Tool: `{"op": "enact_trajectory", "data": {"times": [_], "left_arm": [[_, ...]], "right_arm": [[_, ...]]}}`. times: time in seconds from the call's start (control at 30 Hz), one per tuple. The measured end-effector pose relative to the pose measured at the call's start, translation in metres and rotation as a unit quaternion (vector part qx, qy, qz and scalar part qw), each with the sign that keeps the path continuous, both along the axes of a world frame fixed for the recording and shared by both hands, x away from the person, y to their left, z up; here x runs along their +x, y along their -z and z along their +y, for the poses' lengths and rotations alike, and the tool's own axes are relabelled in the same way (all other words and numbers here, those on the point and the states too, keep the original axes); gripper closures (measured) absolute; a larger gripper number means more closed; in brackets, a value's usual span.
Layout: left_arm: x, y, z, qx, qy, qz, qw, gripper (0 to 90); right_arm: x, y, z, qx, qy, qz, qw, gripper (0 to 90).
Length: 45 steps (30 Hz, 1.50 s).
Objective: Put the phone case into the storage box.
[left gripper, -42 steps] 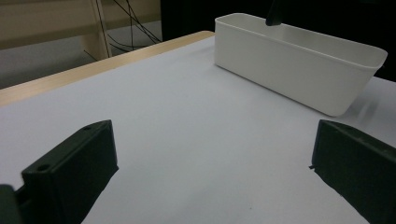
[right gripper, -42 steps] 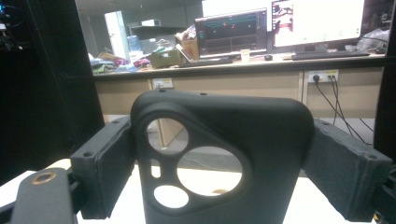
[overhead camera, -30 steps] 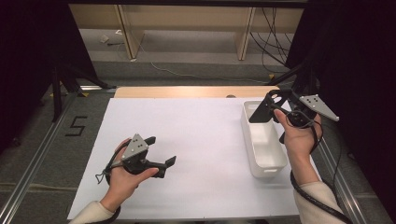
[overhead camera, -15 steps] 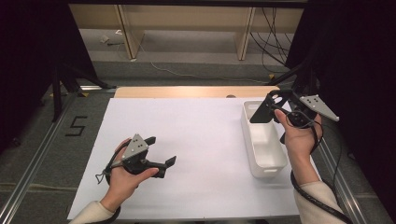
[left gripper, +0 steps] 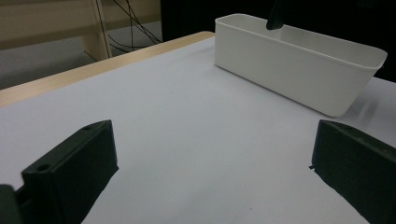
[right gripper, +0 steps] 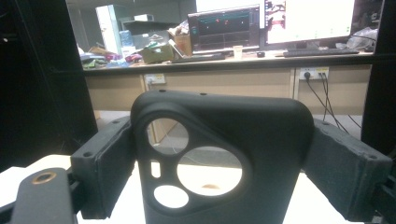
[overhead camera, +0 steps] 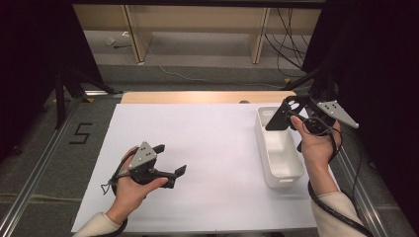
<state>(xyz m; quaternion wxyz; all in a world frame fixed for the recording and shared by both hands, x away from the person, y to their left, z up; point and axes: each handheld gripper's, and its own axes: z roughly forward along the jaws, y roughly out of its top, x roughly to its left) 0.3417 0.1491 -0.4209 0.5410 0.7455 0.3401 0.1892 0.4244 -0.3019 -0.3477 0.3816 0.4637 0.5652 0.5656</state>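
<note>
Phone case (right gripper: 219, 163), black, with round camera cut-outs, is pinched at its two sides by the right hand-held gripper (overhead camera: 284, 114) and held above the far end of the white bin (overhead camera: 279, 148), at about two o'clock on the counter (overhead camera: 207, 138). If the case is to be dropped in, it is best lowered level between the bin walls before the jaws are released. At seven o'clock, the left hand-held gripper (overhead camera: 170, 160) is held spread and empty just above the white sheet, well apart from the bin. Nothing lies between them. Beyond the counter, desks and lit monitors (right gripper: 275, 21) are seen.
</note>
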Motion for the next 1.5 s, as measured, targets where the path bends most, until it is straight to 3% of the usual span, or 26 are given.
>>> {"op": "enact_trajectory", "data": {"times": [0.77, 1.5], "left_arm": [[0.000, 0.000, 0.000, -0.002, 0.001, 0.000, 1.0000, 0.0], [0.000, 0.001, 0.001, -0.002, -0.001, 0.002, 1.0000, 0.0]], "right_arm": [[0.003, 0.006, 0.002, -0.010, -0.003, 0.012, 0.9999, 15.4], [0.017, 0.007, 0.002, -0.027, -0.004, 0.016, 0.9995, 15.3]]}}
